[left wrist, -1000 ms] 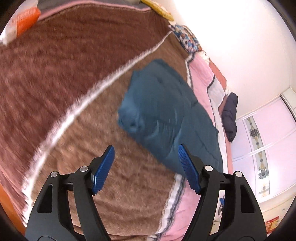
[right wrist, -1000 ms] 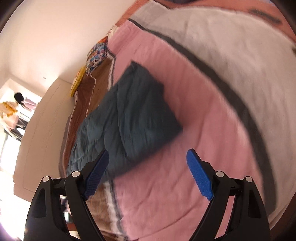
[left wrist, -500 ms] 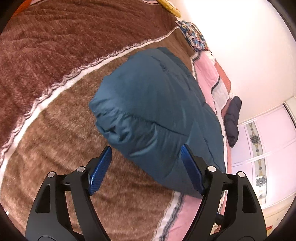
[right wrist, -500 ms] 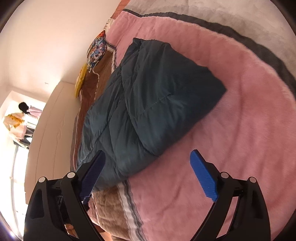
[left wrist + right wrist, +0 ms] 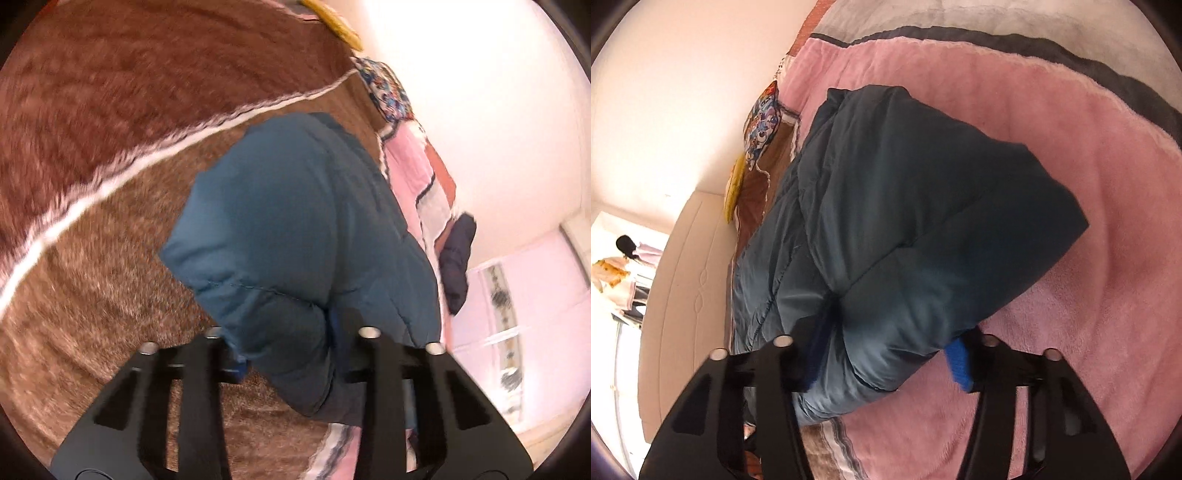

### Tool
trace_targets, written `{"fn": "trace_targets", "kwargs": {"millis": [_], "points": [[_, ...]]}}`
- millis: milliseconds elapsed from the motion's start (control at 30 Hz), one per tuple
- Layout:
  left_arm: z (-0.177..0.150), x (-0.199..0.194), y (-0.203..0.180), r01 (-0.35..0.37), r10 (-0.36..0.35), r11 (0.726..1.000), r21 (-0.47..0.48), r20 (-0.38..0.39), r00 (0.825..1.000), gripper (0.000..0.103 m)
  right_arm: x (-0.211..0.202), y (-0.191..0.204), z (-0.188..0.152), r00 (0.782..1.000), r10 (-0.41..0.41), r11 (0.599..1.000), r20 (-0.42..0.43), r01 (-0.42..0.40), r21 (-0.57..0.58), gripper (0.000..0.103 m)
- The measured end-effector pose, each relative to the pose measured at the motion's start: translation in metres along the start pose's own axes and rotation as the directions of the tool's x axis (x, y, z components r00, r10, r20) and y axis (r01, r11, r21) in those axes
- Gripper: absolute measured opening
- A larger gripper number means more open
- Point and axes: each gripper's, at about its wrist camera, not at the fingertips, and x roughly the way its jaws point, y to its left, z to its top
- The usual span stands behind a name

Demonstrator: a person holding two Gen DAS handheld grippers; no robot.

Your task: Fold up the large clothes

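A padded teal jacket (image 5: 295,221) lies folded in a thick bundle on the bed, across the brown and pink blanket bands. My left gripper (image 5: 288,354) has its jaws around the jacket's near corner, with the fabric bulging between the fingers and hiding the blue pads. In the right wrist view the same jacket (image 5: 905,221) fills the middle. My right gripper (image 5: 886,362) straddles its near end, the jaws still wide, one blue pad (image 5: 958,360) showing beside the fabric.
The bed carries a brown fleece blanket (image 5: 92,166) and a pink fleece blanket (image 5: 1089,203). A dark navy garment (image 5: 456,266) lies at the bed's far edge by a pink wardrobe (image 5: 535,314). Patterned pillows (image 5: 762,122) sit by the wall and headboard (image 5: 687,295).
Both grippers moved forward onto the jacket. The left jaws narrowed around its near corner. The right jaws now straddle its near end, about as wide as before.
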Motion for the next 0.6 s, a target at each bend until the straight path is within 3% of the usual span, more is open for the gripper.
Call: {"fn": "trace_targets", "kwargs": {"millis": [200, 400, 600], "points": [[-0.008, -0.029, -0.027, -0.061, 0.056, 0.990, 0.128, 0.036, 0.998, 0.018, -0.023, 0.010, -0.004, 1.000, -0.017, 0.999, 0.007, 0.017, -0.033, 0.029], [-0.028, -0.069, -0.021, -0.063, 0.062, 0.981, 0.181, 0.011, 0.998, 0.018, -0.057, 0.014, -0.026, 0.999, -0.052, 0.995, -0.013, 0.050, -0.090, 0.027], [-0.063, -0.103, 0.006, -0.083, 0.092, 0.972, 0.218, -0.032, 0.995, 0.018, -0.087, 0.006, -0.074, 0.992, -0.116, 0.983, -0.053, 0.107, -0.148, 0.027]]}}
